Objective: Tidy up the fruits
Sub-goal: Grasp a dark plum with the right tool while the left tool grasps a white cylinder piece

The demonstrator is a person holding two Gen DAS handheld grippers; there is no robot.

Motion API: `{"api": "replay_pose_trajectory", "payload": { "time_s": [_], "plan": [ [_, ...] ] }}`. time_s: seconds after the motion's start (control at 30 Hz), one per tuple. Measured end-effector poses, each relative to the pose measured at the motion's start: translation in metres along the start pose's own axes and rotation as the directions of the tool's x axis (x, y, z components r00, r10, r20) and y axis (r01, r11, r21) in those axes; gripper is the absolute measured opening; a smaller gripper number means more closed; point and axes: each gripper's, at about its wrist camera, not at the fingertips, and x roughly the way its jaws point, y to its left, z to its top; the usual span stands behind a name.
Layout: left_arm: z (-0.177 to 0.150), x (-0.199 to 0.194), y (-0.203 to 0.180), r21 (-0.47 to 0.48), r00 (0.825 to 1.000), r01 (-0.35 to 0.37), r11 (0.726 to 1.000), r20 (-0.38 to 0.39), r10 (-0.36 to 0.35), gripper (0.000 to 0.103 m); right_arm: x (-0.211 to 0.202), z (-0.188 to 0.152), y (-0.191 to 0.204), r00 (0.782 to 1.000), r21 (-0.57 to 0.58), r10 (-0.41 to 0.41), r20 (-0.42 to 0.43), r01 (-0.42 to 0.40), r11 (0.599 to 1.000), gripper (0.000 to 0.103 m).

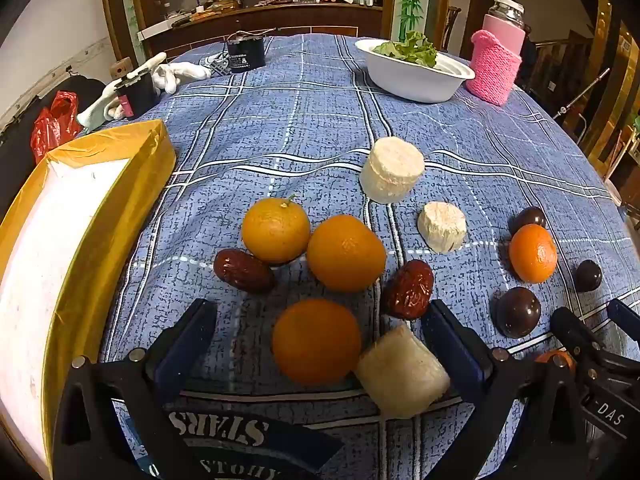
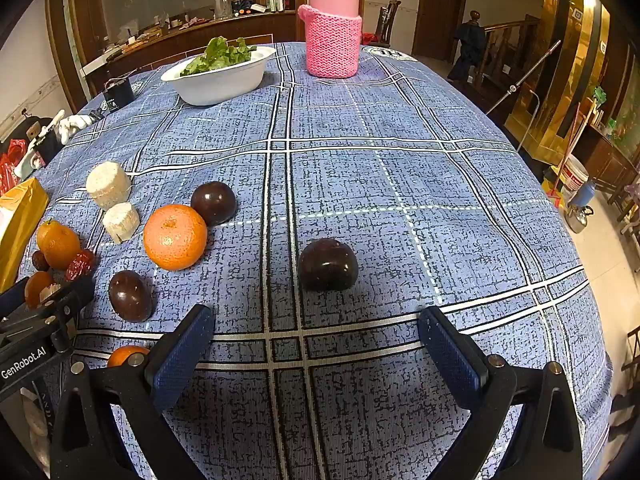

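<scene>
The left gripper [image 1: 316, 334] has its jaws spread as wide as they go and holds nothing. Between its blue pads, lying on the blue checked tablecloth [image 1: 312, 120], are the nearest orange [image 1: 316, 342] and, touching its right side, a pale peeled cane chunk [image 1: 402, 372] that rests just beside the right pad. Neither pad presses on either.

Taking that nearest orange as the mark: just beyond it a wrinkled red date [image 1: 410, 290] sits to the right, and a second orange [image 1: 346, 253] lies straight behind. Left of that one, touching it, is a third orange with a stem [image 1: 276, 230], and a darker date [image 1: 243, 270] lies against its near left side. Farther back stand two more pale chunks, a small one [image 1: 442, 227] and a bigger one [image 1: 392, 170]. Well to the left of the orange is a yellow-edged box [image 1: 108, 216] with a white inside.

The right gripper [image 2: 316, 344] is likewise fully open and empty, over bare cloth. A dark round fruit [image 2: 328, 265], perhaps a plum or passion fruit, though the view is too coarse to tell, lies just ahead of its fingertips, roughly centred between them and clear of both. Another dark fruit [image 2: 131, 296] lies to the left, beyond it a fourth orange [image 2: 175, 237], and a third dark fruit [image 2: 213, 203] touches that orange's far side.

At the far end of the table are a white bowl [image 2: 224, 80] of green leaves and a flask in a pink knitted sleeve [image 2: 332, 46].
</scene>
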Motion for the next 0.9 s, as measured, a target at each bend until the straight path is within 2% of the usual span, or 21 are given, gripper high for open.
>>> {"api": "replay_pose_trajectory", "payload": {
  "time_s": [0.13,0.23,0.33,0.4,0.47,0.53,0.6,0.67,0.73,0.8,0.87,0.9],
  "plan": [
    [0.0,0.0,0.001,-0.003,1.0,0.002,1.0,-0.012,-0.002,0.103,0.0,0.0,0.0,1.0,0.0,0.0,0.0,0.0,1.0,0.103],
    [0.0,-0.001,0.0,0.029,0.999,0.01,1.0,-0.038,-0.009,0.103,0.0,0.0,0.0,1.0,0.0,0.0,0.0,0.0,1.0,0.103],
    [0.001,0.002,0.001,0.063,0.997,0.042,0.997,-0.065,-0.038,0.103,0.0,0.0,0.0,1.0,0.0,0.0,0.0,0.0,1.0,0.103],
    [-0.005,-0.005,0.01,0.043,0.997,0.051,0.998,-0.06,-0.049,0.1,0.0,0.0,0.0,1.0,0.0,0.0,0.0,0.0,1.0,0.103],
    [-0.008,-0.021,0.024,0.003,0.995,0.095,0.996,-0.018,-0.094,0.1,0.0,0.0,0.0,1.0,0.0,0.0,0.0,0.0,1.0,0.103],
    [-0.01,-0.044,0.035,-0.005,0.991,0.112,0.994,0.072,-0.112,0.1,0.0,0.0,0.0,1.0,0.0,0.001,0.0,-0.001,1.0,0.103],
    [-0.016,-0.066,0.053,-0.043,0.975,0.133,0.99,0.185,-0.123,0.1,0.0,0.0,0.0,1.0,0.0,0.001,0.0,-0.001,1.0,0.103],
    [-0.021,-0.074,0.069,-0.097,0.964,0.178,0.979,0.219,-0.153,0.1,0.0,0.0,0.0,1.0,0.001,0.002,0.0,-0.002,1.0,0.103],
    [-0.026,-0.072,0.084,-0.141,0.968,0.211,0.967,0.169,-0.187,0.1,0.0,0.0,-0.001,1.0,0.001,0.004,-0.002,-0.004,1.0,0.103],
    [-0.031,-0.072,0.098,-0.187,0.968,0.239,0.953,0.124,-0.219,0.091,-0.001,0.001,-0.002,1.0,0.002,0.005,-0.012,-0.005,1.0,0.103],
    [-0.035,-0.08,0.112,-0.212,0.952,0.302,0.929,0.116,-0.283,0.089,0.0,0.004,-0.002,0.999,0.01,-0.001,-0.036,0.002,1.0,0.103],
    [-0.039,-0.089,0.12,-0.227,0.947,0.316,0.921,0.13,-0.292,0.089,0.0,0.005,-0.002,0.999,0.015,-0.005,-0.048,0.006,1.0,0.103]
  ]
}}
